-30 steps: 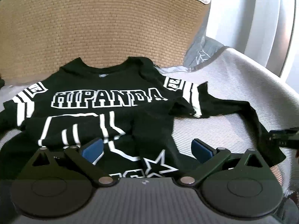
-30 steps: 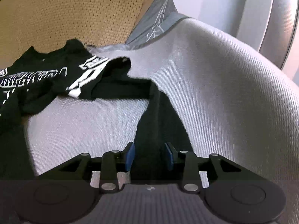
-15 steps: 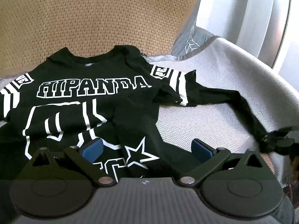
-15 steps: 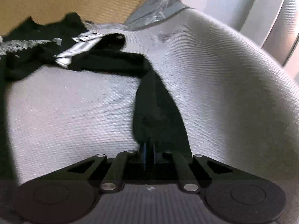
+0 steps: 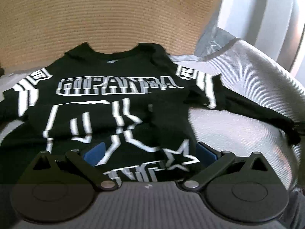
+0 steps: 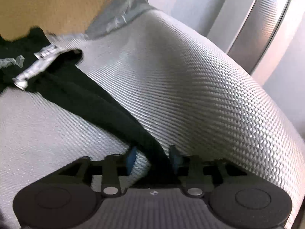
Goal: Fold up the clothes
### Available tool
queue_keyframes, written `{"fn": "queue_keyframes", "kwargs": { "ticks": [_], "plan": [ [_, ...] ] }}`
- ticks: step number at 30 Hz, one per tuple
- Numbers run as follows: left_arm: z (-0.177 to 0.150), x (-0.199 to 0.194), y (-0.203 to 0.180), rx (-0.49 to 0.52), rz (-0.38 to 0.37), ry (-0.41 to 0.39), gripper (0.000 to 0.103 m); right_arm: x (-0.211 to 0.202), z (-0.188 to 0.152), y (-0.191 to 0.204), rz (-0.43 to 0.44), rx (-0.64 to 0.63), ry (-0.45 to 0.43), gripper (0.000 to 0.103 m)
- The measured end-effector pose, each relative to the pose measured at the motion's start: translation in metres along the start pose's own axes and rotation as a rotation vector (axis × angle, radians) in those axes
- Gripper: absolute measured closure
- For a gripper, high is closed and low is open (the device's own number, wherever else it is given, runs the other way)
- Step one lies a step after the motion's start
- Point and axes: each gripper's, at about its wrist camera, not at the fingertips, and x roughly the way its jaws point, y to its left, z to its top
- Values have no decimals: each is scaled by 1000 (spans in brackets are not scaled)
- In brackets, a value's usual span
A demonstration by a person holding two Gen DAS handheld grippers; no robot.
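We've got the black long-sleeve shirt with white HIPANDA lettering and striped shoulders spread front-up on the grey woven bed cover. Its collar points away from us, toward the tan woven headboard, and the hem sits right at our left tongs, so the shirt's long axis runs straight from us to the headboard.

The left tongs are spread wide, blue pads on either side of the white star print near the hem, not gripping anything as far as we can see.

One black sleeve stretches out sideways from the shirt's body, away from the lettering, in a long diagonal strip across the cover. Its cuff end sits between the blue pads of the right tongs. The pads look partly apart with the fabric bunched against one of them; honestly we can't tell whether they're actually pinching it, the view's pretty blurry there.
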Motion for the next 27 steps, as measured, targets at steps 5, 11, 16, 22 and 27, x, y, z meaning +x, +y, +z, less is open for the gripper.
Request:
{"fn": "queue_keyframes", "kwargs": {
  "ticks": [5,11,16,22,27],
  "plan": [
    [-7,-5,30,-33,22,28,0,-30,4,11,118,47,-54,58],
    [-21,-14,45,-17,28,47,0,-63,27,67,407,-5,-45,58],
    [-24,-26,52,-29,16,53,0,-66,39,132,643,-112,51,58],
    [-25,-46,55,-46,-11,33,0,-55,39,166,725,-158,198,60],
    [-26,-60,57,-52,-28,19,0,-56,50,172,749,-227,281,60]
  ]
}}
